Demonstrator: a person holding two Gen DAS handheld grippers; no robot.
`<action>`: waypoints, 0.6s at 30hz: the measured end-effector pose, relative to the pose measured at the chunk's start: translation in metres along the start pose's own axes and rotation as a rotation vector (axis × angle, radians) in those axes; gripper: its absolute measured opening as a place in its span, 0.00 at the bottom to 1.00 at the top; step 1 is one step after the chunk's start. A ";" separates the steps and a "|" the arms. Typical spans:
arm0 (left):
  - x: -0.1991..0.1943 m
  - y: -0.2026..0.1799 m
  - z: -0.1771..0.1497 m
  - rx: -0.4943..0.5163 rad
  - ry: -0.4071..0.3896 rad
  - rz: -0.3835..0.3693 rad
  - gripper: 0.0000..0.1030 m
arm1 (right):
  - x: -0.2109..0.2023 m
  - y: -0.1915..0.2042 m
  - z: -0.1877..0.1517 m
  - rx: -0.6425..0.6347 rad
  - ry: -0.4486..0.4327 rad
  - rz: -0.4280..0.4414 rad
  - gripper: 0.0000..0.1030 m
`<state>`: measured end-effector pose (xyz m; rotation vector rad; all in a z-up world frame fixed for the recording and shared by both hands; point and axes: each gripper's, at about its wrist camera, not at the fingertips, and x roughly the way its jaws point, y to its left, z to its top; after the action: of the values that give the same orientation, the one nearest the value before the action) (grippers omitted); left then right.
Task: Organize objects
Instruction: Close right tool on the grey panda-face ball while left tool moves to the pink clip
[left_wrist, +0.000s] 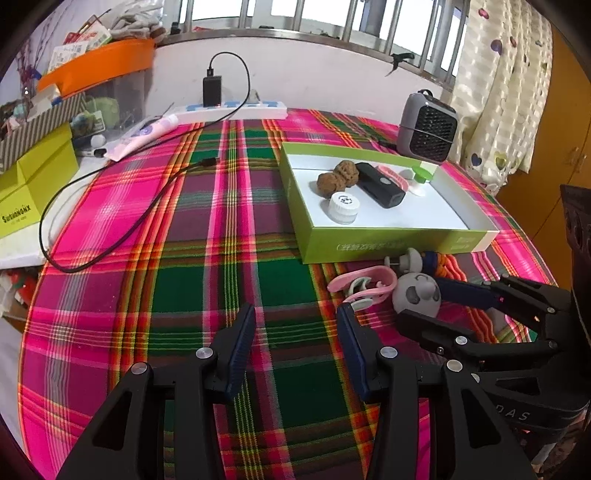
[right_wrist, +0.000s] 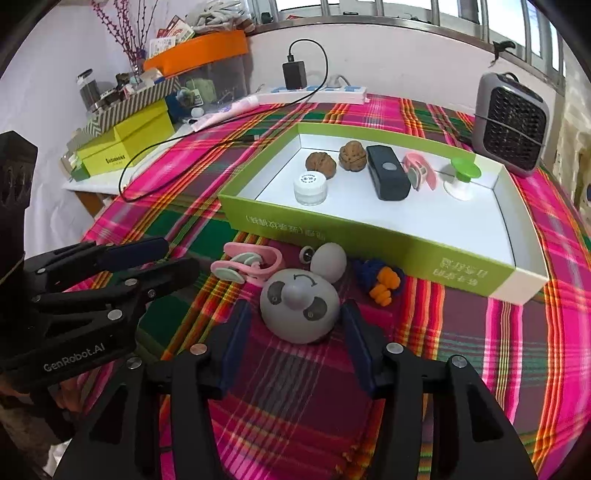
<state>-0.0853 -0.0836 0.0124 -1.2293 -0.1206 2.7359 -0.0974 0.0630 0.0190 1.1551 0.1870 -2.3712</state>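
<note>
A green-sided open box (right_wrist: 369, 230) (left_wrist: 388, 242) holds two walnuts (right_wrist: 320, 162), a white jar (right_wrist: 310, 188), a black device (right_wrist: 388, 177), a pink clip (right_wrist: 419, 170) and a green-topped suction knob (right_wrist: 461, 177). In front of it lie a grey panda-faced toy (right_wrist: 299, 308) (left_wrist: 417, 293), a pink clip (right_wrist: 247, 266) (left_wrist: 365, 286) and blue and orange earplugs (right_wrist: 380, 282). My right gripper (right_wrist: 295, 325) (left_wrist: 417, 295) is open with its fingers on either side of the panda toy. My left gripper (left_wrist: 295, 328) (right_wrist: 177, 254) is open and empty, left of the pink clip.
A grey fan heater (right_wrist: 511, 122) stands behind the box at the right. A power strip (left_wrist: 236, 109) with a black charger and a trailing cable (left_wrist: 110, 229) lies at the back. Yellow-green boxes (left_wrist: 33, 184) and an orange-lidded bin (left_wrist: 99, 70) crowd the left.
</note>
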 end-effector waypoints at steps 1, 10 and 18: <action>0.001 0.000 0.000 -0.001 0.001 0.001 0.43 | 0.001 0.001 0.001 -0.007 -0.001 -0.006 0.51; 0.005 -0.005 0.005 0.019 0.011 -0.011 0.43 | 0.005 -0.002 0.003 -0.020 0.011 -0.044 0.51; 0.006 -0.018 0.011 0.067 0.004 -0.039 0.43 | 0.000 -0.009 0.000 -0.012 -0.001 -0.034 0.43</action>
<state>-0.0958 -0.0652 0.0175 -1.2014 -0.0519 2.6815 -0.1017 0.0712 0.0180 1.1539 0.2215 -2.3965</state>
